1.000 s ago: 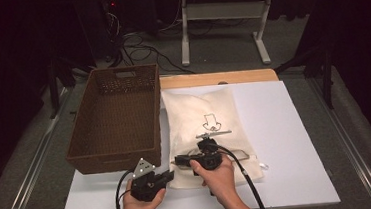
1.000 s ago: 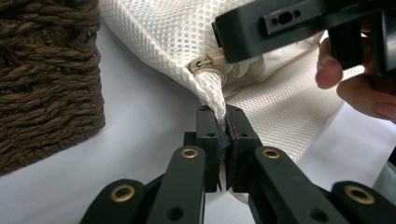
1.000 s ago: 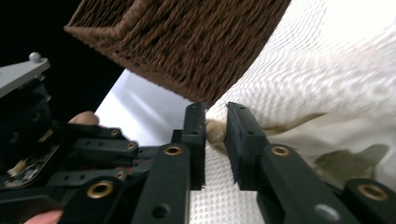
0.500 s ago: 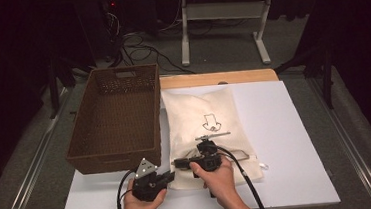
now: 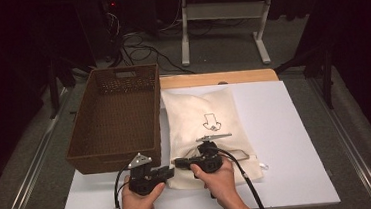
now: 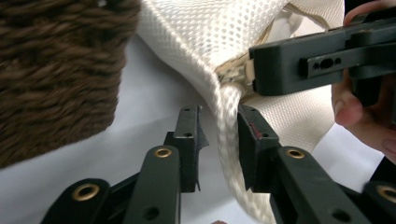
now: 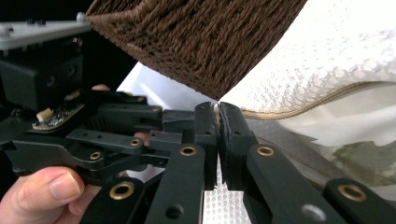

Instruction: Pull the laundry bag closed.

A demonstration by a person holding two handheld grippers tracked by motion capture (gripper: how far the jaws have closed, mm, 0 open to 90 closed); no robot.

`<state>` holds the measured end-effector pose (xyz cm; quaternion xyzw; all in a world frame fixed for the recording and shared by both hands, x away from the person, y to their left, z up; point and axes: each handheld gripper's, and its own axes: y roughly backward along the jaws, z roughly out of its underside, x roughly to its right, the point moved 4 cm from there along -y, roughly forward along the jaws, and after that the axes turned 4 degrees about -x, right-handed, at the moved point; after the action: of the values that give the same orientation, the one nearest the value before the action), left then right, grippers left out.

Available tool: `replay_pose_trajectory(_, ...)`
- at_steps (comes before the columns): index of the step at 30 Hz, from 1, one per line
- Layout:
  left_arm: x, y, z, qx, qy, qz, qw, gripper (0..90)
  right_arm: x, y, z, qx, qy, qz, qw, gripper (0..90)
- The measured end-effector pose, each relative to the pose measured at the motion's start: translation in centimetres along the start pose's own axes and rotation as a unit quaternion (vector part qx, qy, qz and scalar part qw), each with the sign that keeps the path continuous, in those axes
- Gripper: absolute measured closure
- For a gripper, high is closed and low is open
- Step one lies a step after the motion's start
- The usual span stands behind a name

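White table point(image 5: 296, 141), cream mesh bag point(image 5: 199, 113), unreadable black print point(image 5: 212, 122).

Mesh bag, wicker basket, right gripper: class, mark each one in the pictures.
mesh bag point(image 5: 199, 108), high view, upper cloth panel.
wicker basket point(image 5: 116, 115), high view, inside floor.
right gripper point(image 7: 218, 140), right gripper view, between its jaw tips.

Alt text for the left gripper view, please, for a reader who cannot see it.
The left gripper, jaws just opening, has a fold of white mesh bag hanging between them. The right gripper pinches the bag's edge just above, and a brown woven basket stands at the left on the white table.
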<state>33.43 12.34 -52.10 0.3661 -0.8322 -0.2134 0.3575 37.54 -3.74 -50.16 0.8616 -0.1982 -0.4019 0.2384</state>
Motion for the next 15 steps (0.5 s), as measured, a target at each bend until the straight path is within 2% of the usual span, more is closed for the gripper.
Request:
replay_pose_trajectory(3, 0.1, -0.1, -0.5, 0.009, -0.002, -0.001, 1.0, 74.3, 0.1, -0.1, 0.1, 0.001, 0.007, 0.0, 1.0, 87.6)
replay_pose_trajectory(5, 0.2, -0.3, -0.6, 0.009, -0.023, -0.015, 0.9996, 82.8, 0.1, 0.1, 0.2, 0.004, 0.004, -0.001, 1.0, 87.6)
replay_pose_trajectory(8, 0.2, -0.2, -0.5, 0.012, -0.028, -0.018, 0.9994, 86.6, 0.1, 0.2, 0.2, 0.004, 0.013, 0.008, 0.9999, 87.6)
replay_pose_trajectory(11, -0.1, 0.3, -0.7, 0.029, -0.004, -0.004, 0.9996, 87.5, 0.0, 0.2, 0.4, 0.008, 0.028, 0.018, 0.9994, 87.7)
replay_pose_trajectory(13, -0.5, 0.7, -0.7, 0.042, 0.014, 0.011, 0.999, 87.7, -0.1, 0.1, 0.5, 0.007, 0.043, 0.043, 0.9981, 87.7)
replay_pose_trajectory(15, -0.6, 0.7, -0.7, 0.046, 0.02, 0.017, 0.9986, 87.7, 0.0, 0.0, 0.7, 0.007, 0.047, 0.055, 0.9974, 87.8)
